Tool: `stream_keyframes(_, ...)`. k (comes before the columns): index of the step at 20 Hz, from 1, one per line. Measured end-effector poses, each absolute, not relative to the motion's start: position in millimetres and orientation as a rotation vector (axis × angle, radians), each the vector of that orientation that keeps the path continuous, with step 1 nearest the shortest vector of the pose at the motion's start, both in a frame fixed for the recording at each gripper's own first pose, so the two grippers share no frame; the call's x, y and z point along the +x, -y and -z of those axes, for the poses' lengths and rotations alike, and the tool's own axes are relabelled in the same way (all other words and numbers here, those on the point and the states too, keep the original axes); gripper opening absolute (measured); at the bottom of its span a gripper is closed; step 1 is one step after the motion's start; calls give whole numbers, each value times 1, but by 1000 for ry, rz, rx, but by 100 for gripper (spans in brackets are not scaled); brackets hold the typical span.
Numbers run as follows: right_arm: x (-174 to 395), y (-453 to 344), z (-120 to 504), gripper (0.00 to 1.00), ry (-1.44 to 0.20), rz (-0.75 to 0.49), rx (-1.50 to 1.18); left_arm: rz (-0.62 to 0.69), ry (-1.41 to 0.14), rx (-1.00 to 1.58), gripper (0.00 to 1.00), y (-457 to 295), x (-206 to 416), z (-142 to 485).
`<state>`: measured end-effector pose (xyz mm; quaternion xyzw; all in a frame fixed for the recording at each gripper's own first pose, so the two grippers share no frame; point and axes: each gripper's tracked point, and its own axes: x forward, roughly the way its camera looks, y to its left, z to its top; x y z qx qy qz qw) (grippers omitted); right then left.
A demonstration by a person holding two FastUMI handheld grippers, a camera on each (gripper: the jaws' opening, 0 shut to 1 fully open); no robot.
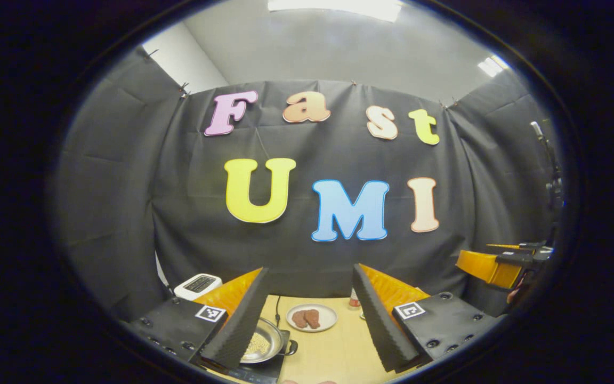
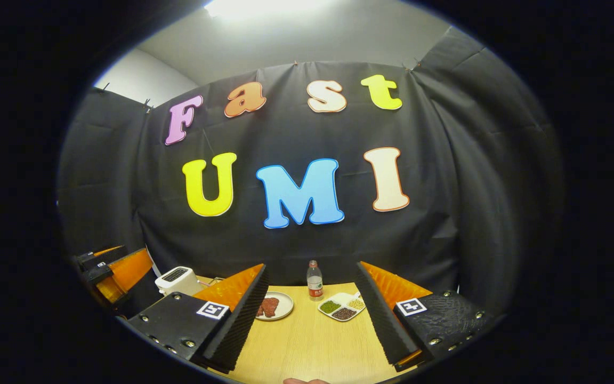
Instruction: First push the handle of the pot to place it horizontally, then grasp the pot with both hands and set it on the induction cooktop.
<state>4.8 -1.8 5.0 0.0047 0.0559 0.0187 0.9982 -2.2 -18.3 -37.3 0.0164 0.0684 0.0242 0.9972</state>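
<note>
In the left gripper view, the left gripper (image 1: 307, 320) is hanging with fingers wide, gripping nothing. At lower left, the pot (image 1: 262, 345) is sitting on the cooktop (image 1: 264, 369), something pale inside it. A plate (image 1: 312, 318) at centre is holding two brown pieces. In the right gripper view, the right gripper (image 2: 309, 322) is spread wide too, with a toaster (image 2: 178, 280) at left, then a bottle (image 2: 314, 281) and a tray (image 2: 345, 306) holding green, pale and dark grains
</note>
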Motion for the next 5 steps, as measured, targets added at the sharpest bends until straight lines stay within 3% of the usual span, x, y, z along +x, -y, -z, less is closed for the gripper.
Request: stream_keyframes(5, 3, 4, -15, 98, -97, -13, 4, -20, -143, -3, 100, 19, 6, 34)
